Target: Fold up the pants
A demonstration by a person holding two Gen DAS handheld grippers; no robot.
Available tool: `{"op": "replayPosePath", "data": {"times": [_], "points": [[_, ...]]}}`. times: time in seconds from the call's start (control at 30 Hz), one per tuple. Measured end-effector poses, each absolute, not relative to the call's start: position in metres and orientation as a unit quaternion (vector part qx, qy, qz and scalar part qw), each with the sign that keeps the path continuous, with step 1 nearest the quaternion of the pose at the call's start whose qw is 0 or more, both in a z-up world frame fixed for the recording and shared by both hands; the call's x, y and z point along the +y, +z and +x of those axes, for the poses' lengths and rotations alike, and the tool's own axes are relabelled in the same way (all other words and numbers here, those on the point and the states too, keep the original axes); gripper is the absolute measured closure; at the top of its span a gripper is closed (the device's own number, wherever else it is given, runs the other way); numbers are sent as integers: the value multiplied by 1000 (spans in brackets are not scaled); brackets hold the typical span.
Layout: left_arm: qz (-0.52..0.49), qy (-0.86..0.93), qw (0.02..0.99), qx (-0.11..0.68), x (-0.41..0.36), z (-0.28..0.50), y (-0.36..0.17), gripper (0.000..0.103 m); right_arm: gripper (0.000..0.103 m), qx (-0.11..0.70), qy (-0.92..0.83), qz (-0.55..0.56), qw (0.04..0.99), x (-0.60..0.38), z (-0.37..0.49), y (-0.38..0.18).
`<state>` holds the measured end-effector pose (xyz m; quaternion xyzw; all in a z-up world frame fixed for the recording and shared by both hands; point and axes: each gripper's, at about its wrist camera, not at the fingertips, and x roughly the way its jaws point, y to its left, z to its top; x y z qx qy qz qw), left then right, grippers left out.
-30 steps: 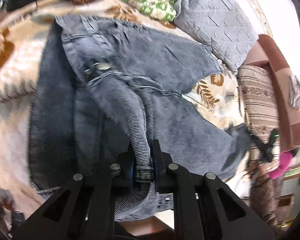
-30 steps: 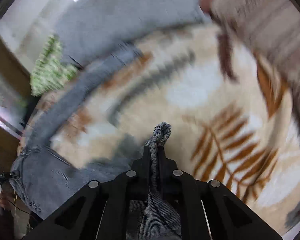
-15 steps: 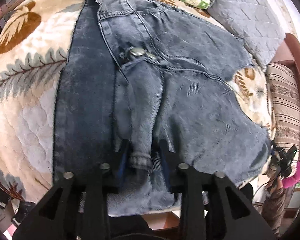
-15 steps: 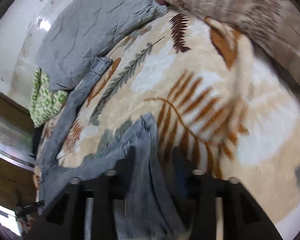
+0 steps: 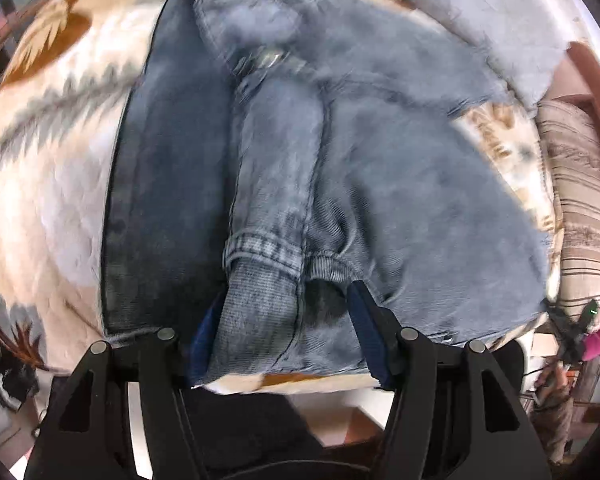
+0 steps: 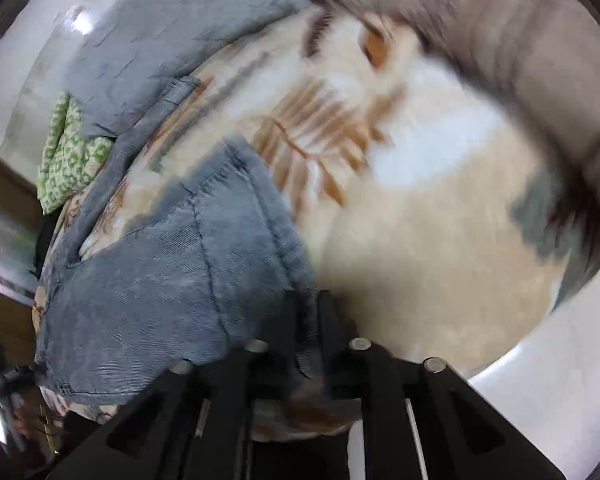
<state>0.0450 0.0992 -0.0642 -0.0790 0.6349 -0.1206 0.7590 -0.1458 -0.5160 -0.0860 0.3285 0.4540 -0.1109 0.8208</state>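
Releasing the folded pants [image 5: 340,168] on the bed [image 5: 52,184]: left gripper [image 5: 284,312] opening around a hem, right gripper [image 6: 306,312] closing on fabric; next, regrasp for another fold

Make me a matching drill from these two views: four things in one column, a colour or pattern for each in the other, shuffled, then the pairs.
Things:
1. jeans
2. blanket under the jeans
3. pillow by the wall
4. quilt

Descriptions:
A. green and white print
B. plain pale grey, stitched
C. cream with brown leaves
D. faded blue-grey denim

Pairs: 1-D, 2-C, 3-A, 4-B
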Motion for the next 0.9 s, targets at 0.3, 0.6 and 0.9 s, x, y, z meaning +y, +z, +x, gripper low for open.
{"op": "replayPosePath", "data": {"times": [0.3,0.6,0.9], "points": [[-139,-162,786,580,131,24,-15,39,61,399,-106,331,848,-501,-155,-40],[-86,-130,761,630,111,24,-66,32,57,451,-83,350,817,-471,-113,-79],[-117,-123,793,585,150,31,-23,28,38,432,-92,353,825,-478,-113,-54]]}}
